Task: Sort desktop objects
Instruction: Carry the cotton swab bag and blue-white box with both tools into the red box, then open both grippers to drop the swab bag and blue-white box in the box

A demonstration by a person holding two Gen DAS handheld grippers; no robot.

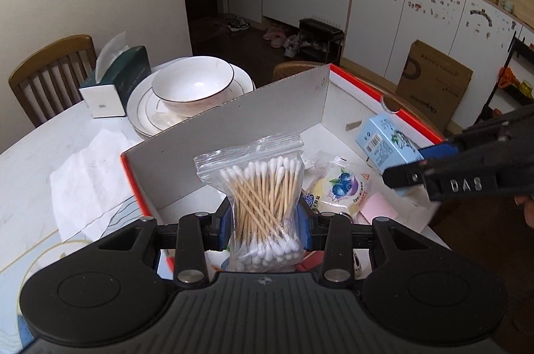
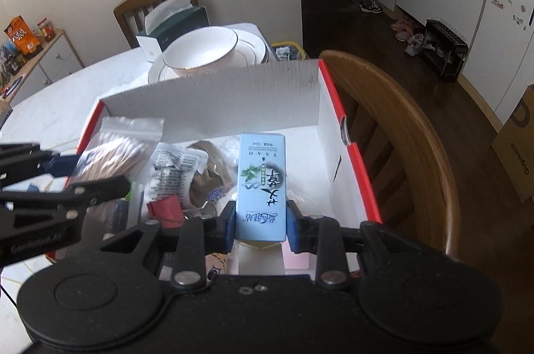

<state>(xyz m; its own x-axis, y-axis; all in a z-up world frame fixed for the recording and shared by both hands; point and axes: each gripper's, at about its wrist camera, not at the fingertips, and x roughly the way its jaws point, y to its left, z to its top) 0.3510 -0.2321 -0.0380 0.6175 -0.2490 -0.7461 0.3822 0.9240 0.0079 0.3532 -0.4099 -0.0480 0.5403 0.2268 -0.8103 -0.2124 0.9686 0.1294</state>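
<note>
A white table (image 1: 40, 147) fills the left of the left wrist view, and on it, across the centre of both views, sits an open cardboard box (image 1: 233, 120) with white inner walls and a red-orange rim. In the upper left of that view a white bowl (image 1: 193, 83) rests on stacked plates (image 1: 143, 107), with a dark green tissue box (image 1: 116, 80) just beside them and a wooden chair (image 1: 50, 67) behind. At lower centre the left gripper (image 1: 265, 227) is clenched on a zip bag of cotton swabs (image 1: 263, 204), held upright over the box's near end. At lower centre of the right wrist view the right gripper (image 2: 261, 225) grasps a pale blue carton (image 2: 262, 184) above the box interior, where a blueberry-printed packet (image 1: 343, 187) and other small packets lie.
</note>
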